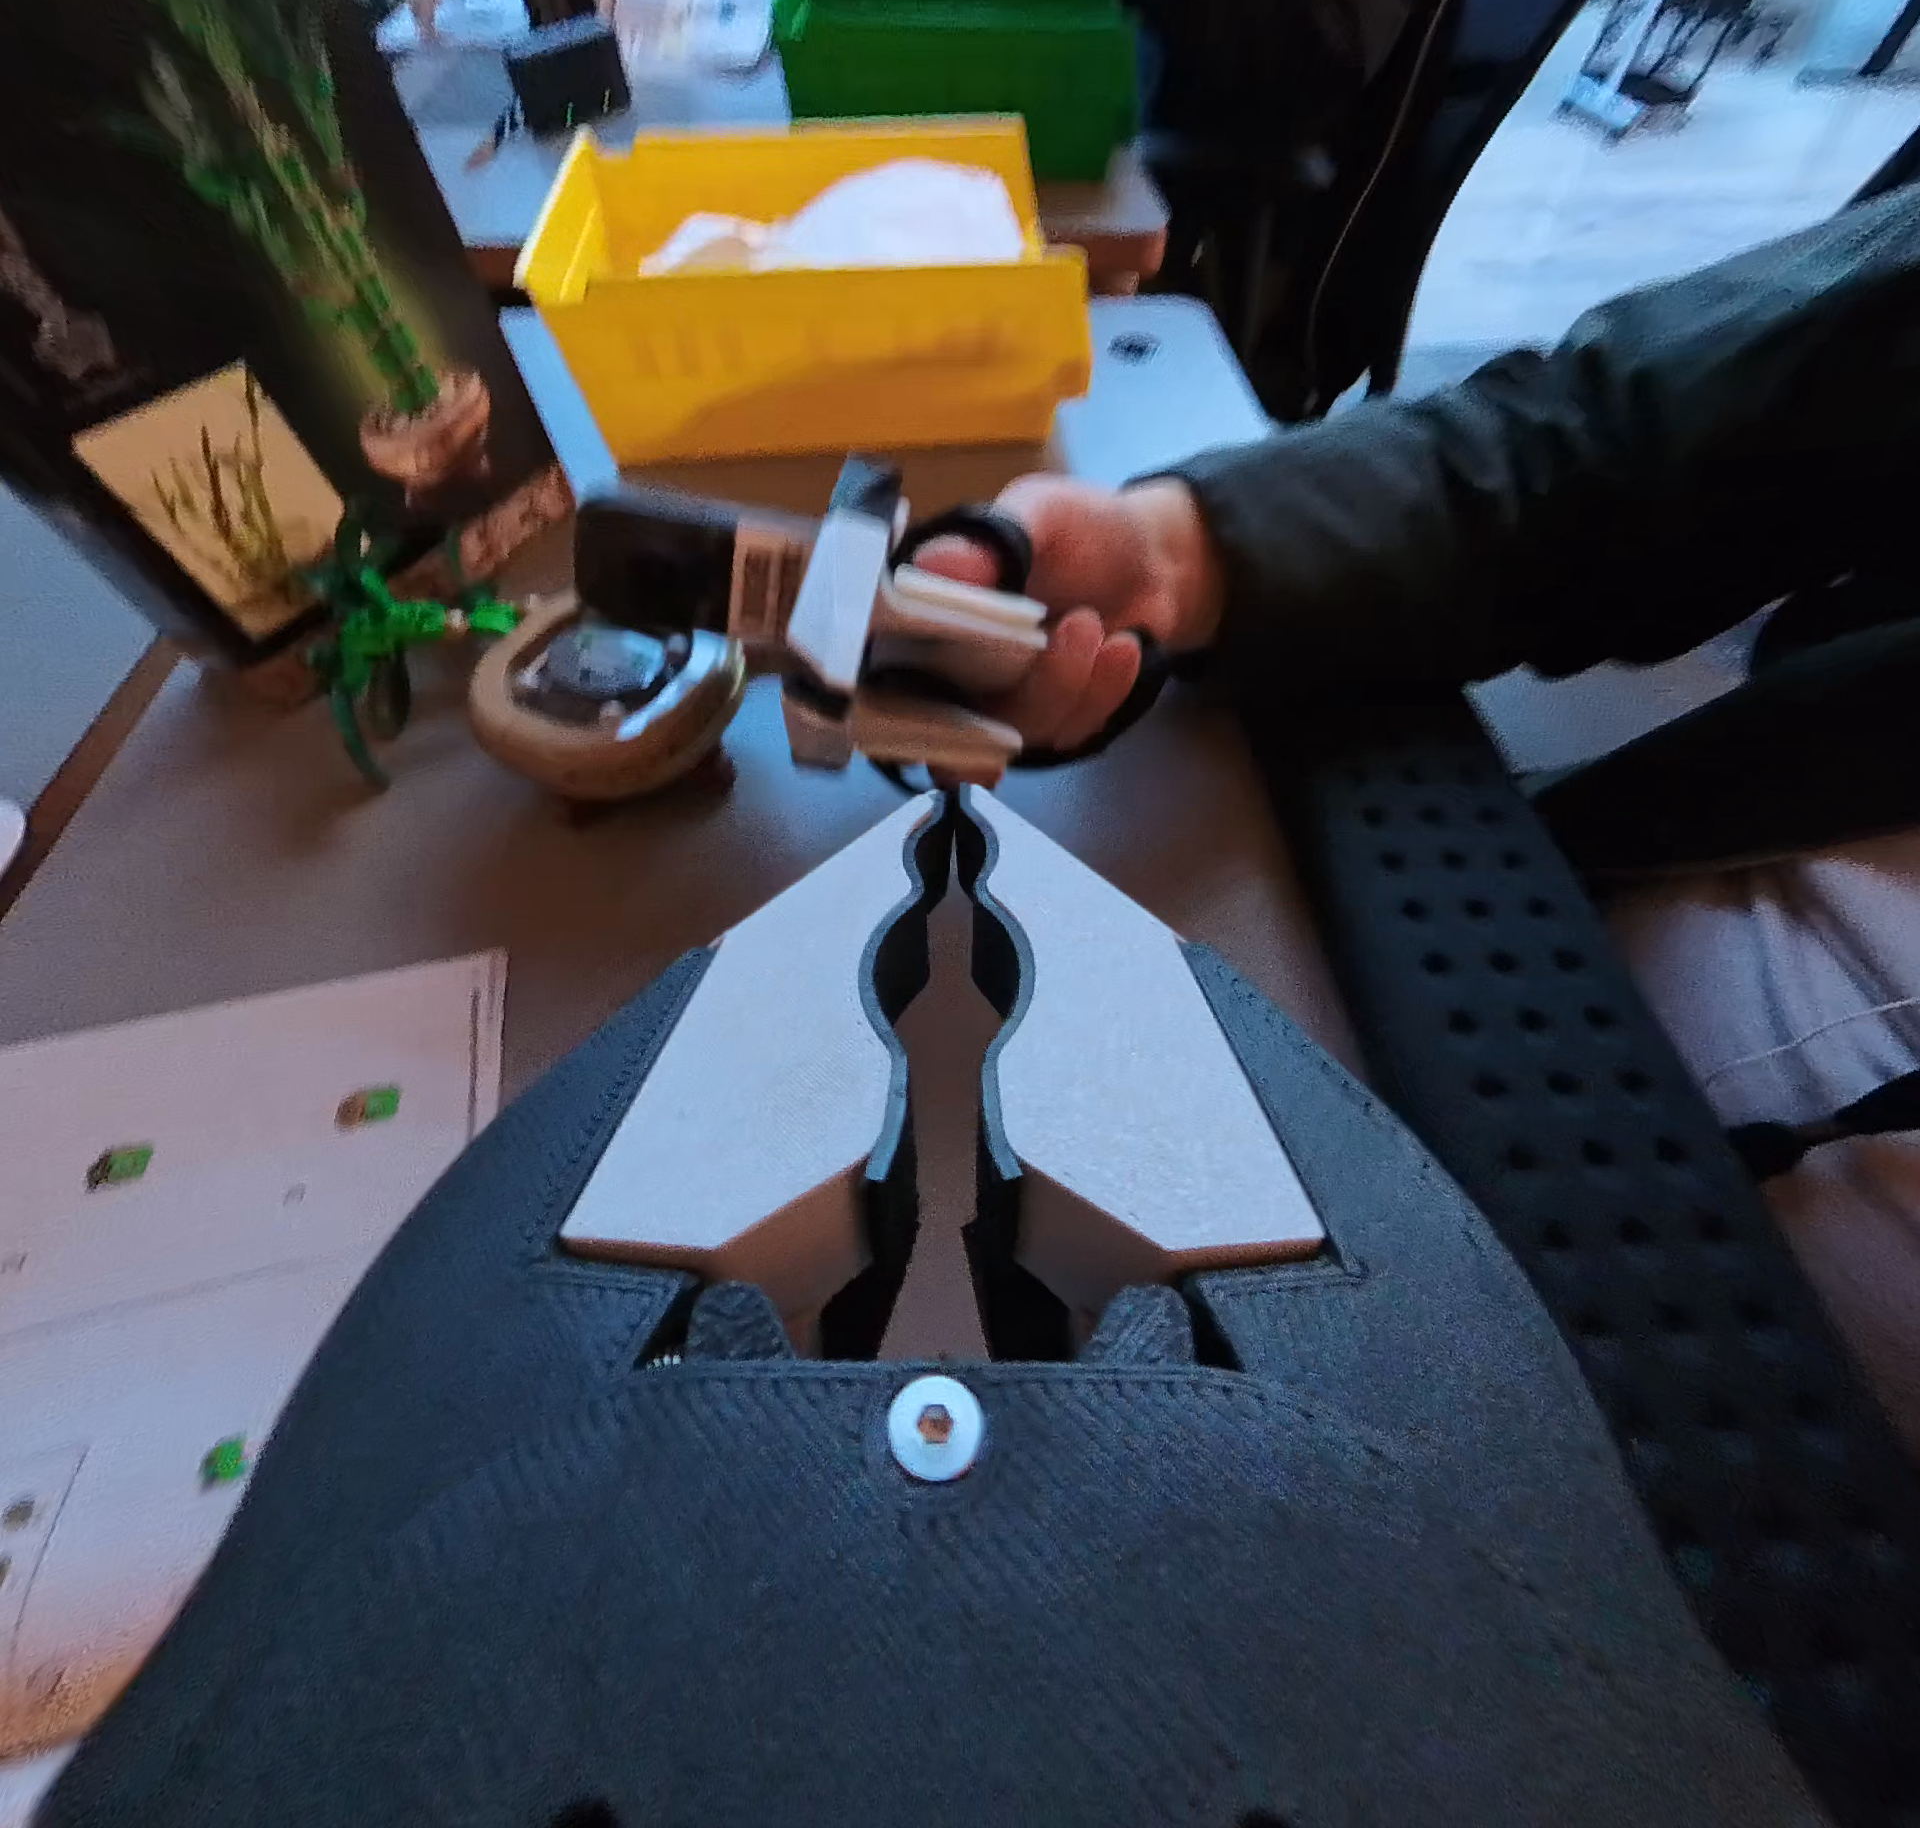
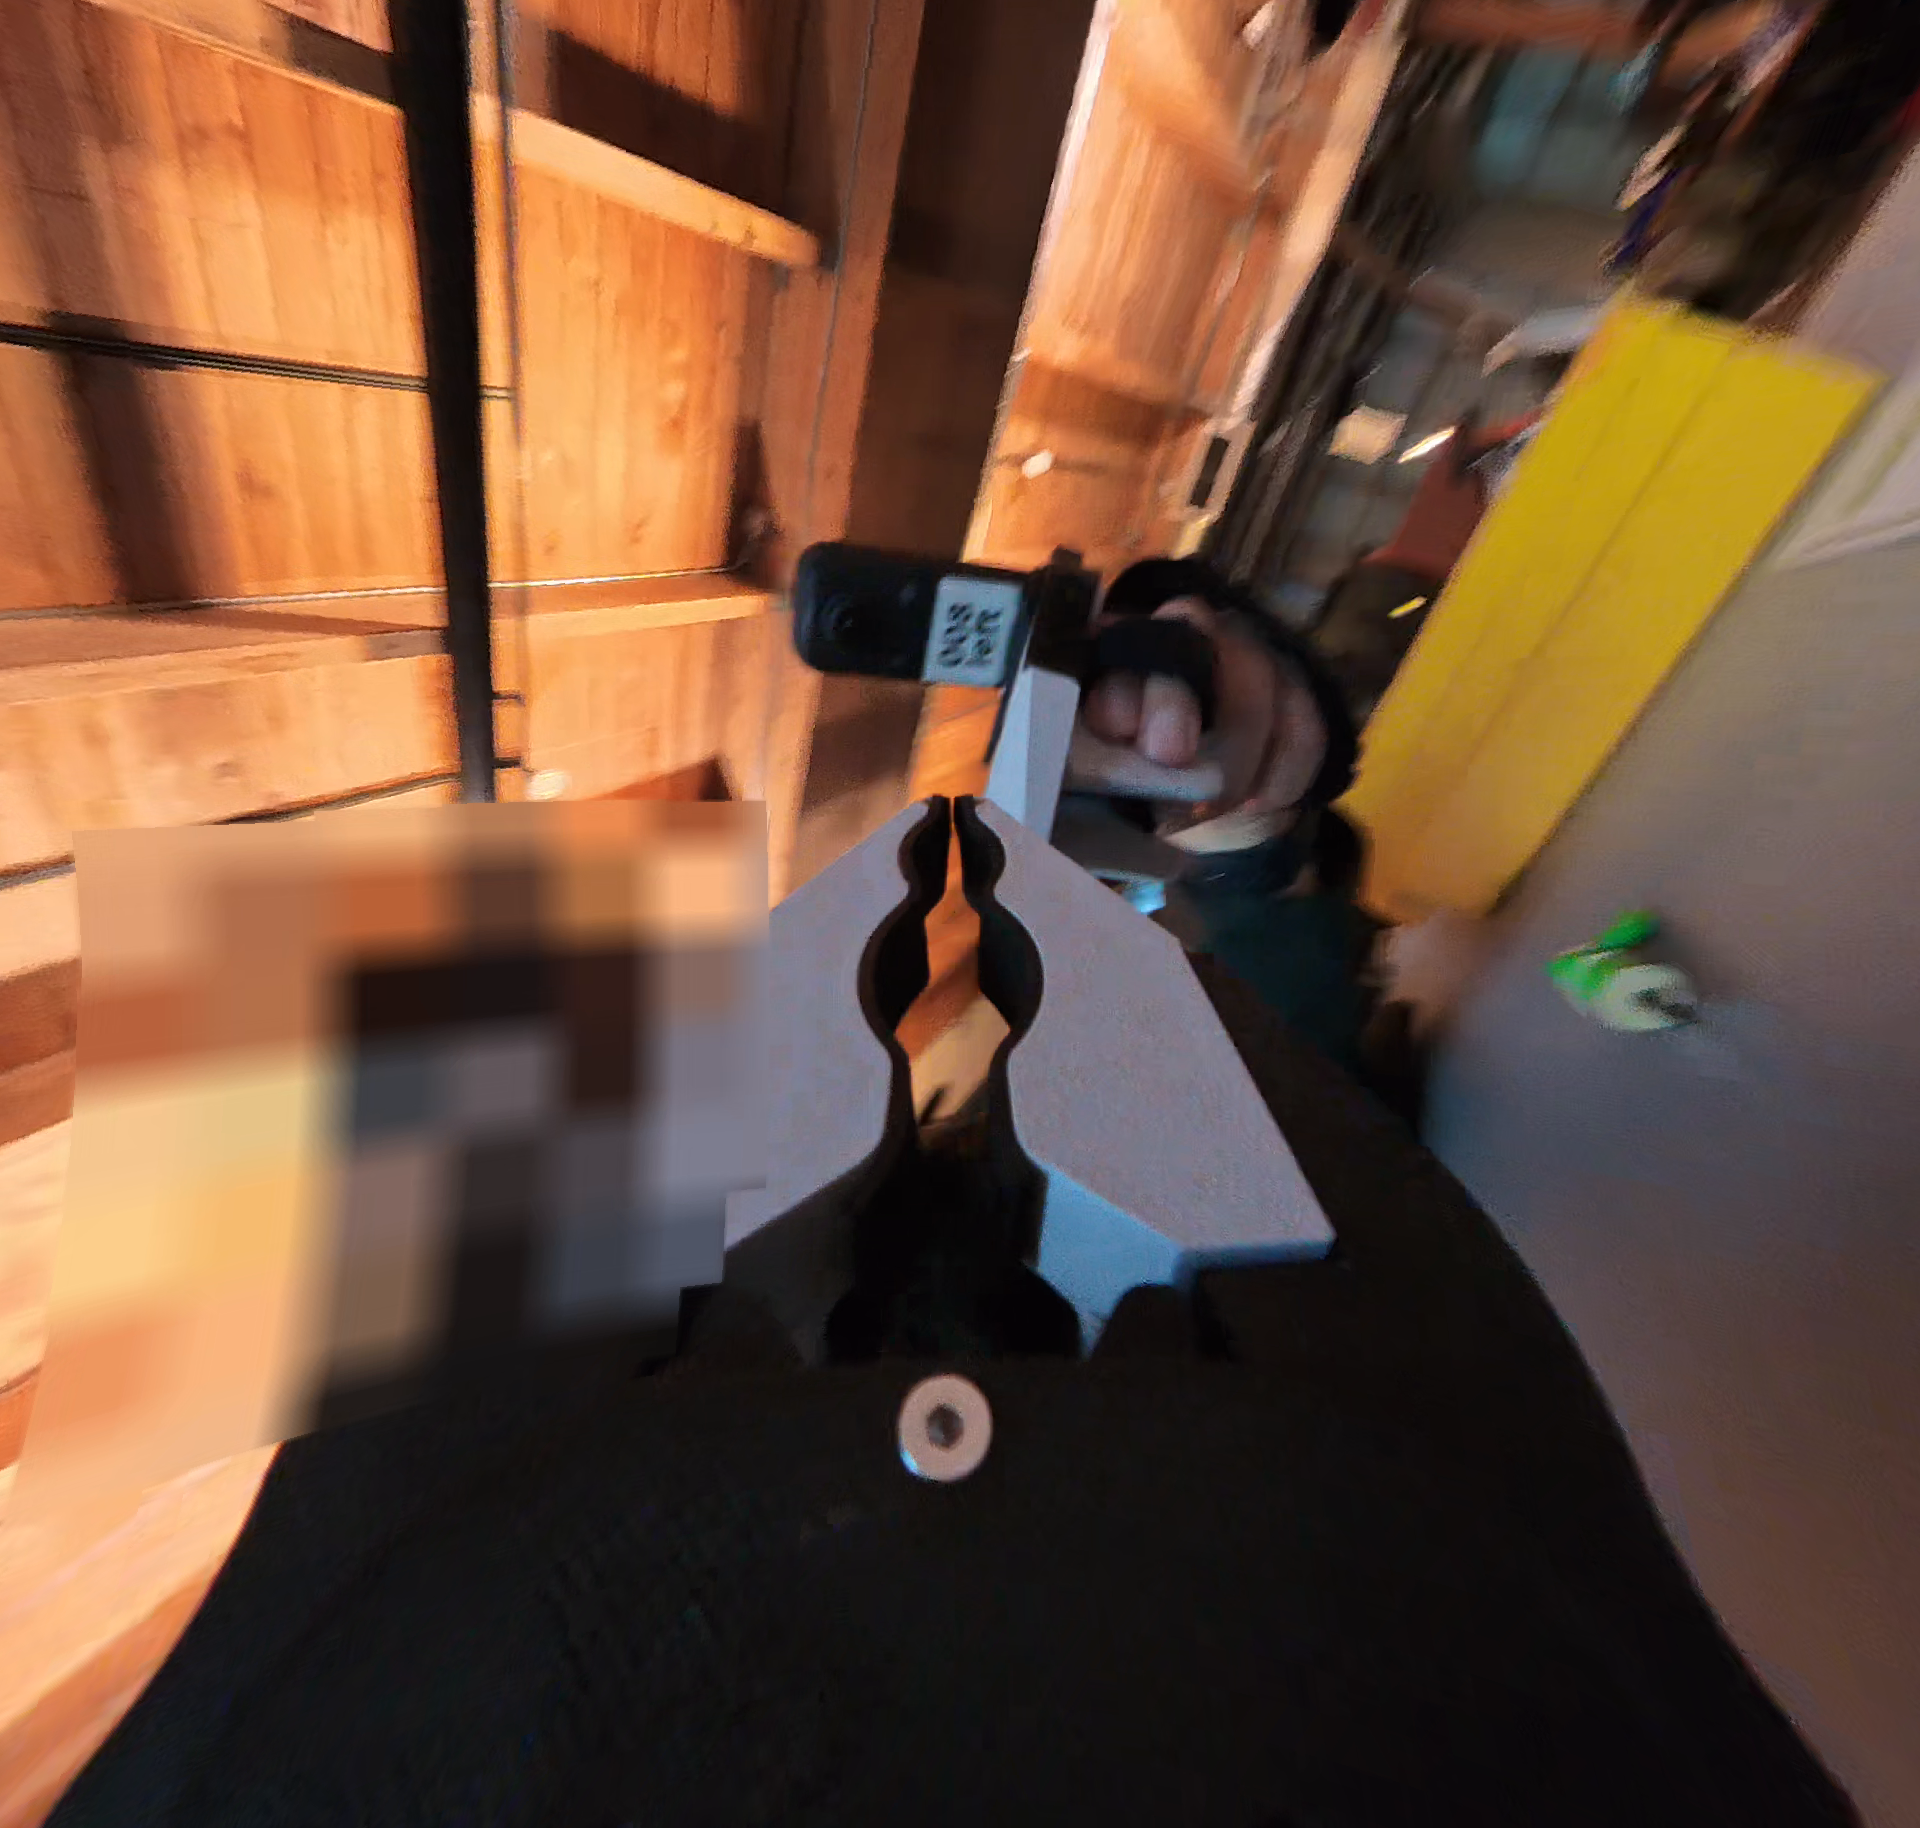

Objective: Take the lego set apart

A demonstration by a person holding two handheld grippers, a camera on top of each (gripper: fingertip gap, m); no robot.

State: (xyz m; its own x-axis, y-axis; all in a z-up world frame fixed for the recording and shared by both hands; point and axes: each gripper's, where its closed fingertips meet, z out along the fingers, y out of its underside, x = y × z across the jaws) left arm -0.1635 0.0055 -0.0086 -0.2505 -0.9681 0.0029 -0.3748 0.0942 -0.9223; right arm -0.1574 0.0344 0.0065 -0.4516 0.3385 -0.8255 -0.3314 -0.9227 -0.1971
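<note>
In the left wrist view my left gripper [image 1: 954, 804] is shut, tips together with nothing between them, above the brown table [image 1: 260, 843]. Ahead of it a tan lego pot [image 1: 603, 718] with a dark, shiny inside stands on the table, with green lego leaves [image 1: 384, 625] to its left. A hand [image 1: 1101, 594] holds the right gripper's body [image 1: 831, 615] just above the pot. In the right wrist view my right gripper [image 2: 953, 810] is shut with nothing between its tips and faces wooden shelves [image 2: 260, 428]. A small green and white lego piece [image 2: 1621, 978] lies on the table.
The lego set's dark box [image 1: 208, 324] stands at the left. A yellow bin [image 1: 810, 324] with white bags stands behind the pot, and also shows in the right wrist view [image 2: 1590, 615]. A green bin [image 1: 956, 43] is farther back. Instruction sheets [image 1: 239, 1207] lie front left. A black perforated chair [image 1: 1507, 999] is at the right. The grippers are tip to tip, or close to it.
</note>
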